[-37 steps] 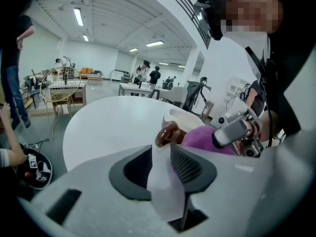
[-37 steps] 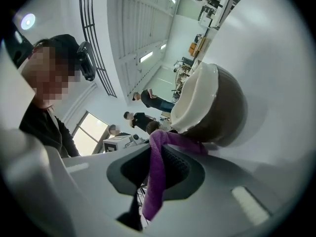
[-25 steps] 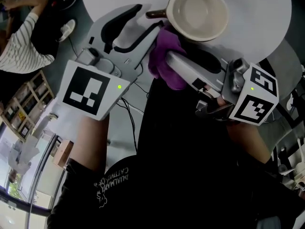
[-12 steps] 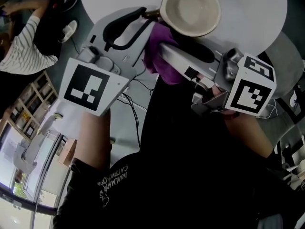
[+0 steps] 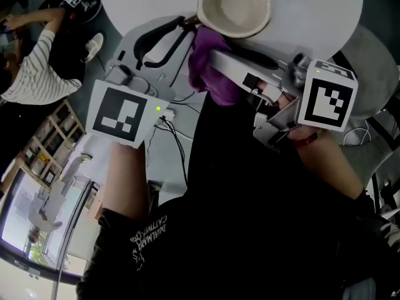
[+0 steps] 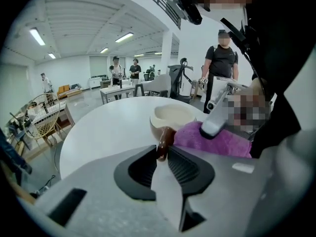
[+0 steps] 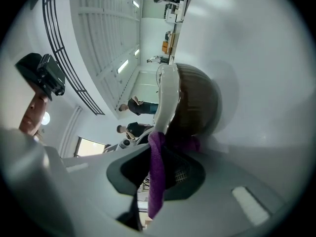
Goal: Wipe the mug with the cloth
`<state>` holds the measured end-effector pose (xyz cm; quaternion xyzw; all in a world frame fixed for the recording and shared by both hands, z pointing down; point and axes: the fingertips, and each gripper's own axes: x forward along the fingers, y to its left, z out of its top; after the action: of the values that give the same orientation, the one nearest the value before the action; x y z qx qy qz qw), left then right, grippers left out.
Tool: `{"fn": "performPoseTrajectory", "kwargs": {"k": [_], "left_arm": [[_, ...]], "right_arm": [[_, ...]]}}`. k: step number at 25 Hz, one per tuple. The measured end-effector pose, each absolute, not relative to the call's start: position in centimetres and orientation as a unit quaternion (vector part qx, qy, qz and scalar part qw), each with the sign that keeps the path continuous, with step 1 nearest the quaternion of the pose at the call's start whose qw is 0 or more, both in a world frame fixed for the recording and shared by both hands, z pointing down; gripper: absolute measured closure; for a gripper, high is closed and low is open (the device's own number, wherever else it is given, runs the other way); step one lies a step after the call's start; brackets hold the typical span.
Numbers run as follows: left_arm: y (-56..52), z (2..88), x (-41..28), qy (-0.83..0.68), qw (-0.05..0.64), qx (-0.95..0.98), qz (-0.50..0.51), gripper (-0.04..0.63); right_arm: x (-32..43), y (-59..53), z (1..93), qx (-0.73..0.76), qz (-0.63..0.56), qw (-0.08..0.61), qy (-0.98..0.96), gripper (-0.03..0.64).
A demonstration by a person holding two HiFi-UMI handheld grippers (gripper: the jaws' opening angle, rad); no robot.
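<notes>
A mug, cream inside and brown outside, stands on the round white table near its edge. My left gripper has just been closing, and its pads now grip the mug's brown handle between their tips. My right gripper is shut on a purple cloth, bunched against the mug's near side just right of the handle. In the right gripper view the cloth hangs between the jaws and touches the mug's brown wall. The left gripper view shows the cloth beside the mug.
The table's edge runs right under both grippers. Cables lie on the floor below. A person in a striped shirt sits at the far left. Several people, tables and chairs stand across the room.
The left jaws have narrowed from wide open onto the mug's handle. The right gripper has rolled a little with the cloth still in it. Mug and table sit higher and further left in view.
</notes>
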<state>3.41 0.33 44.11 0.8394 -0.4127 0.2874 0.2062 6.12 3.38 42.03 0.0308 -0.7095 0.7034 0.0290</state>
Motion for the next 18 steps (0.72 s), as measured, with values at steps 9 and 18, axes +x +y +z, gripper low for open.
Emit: {"fn": "performPoseTrajectory", "kwargs": {"k": [9, 18], "left_arm": [[0.0, 44.4, 4.3, -0.385, 0.189, 0.844, 0.320, 0.531], [0.0, 43.5, 4.9, -0.367, 0.180, 0.847, 0.339, 0.535]], "right_arm": [[8.9, 2.4, 42.2, 0.045, 0.703, 0.028, -0.709, 0.558], [10.8, 1.7, 41.4, 0.071, 0.713, 0.029, -0.697, 0.558]]}}
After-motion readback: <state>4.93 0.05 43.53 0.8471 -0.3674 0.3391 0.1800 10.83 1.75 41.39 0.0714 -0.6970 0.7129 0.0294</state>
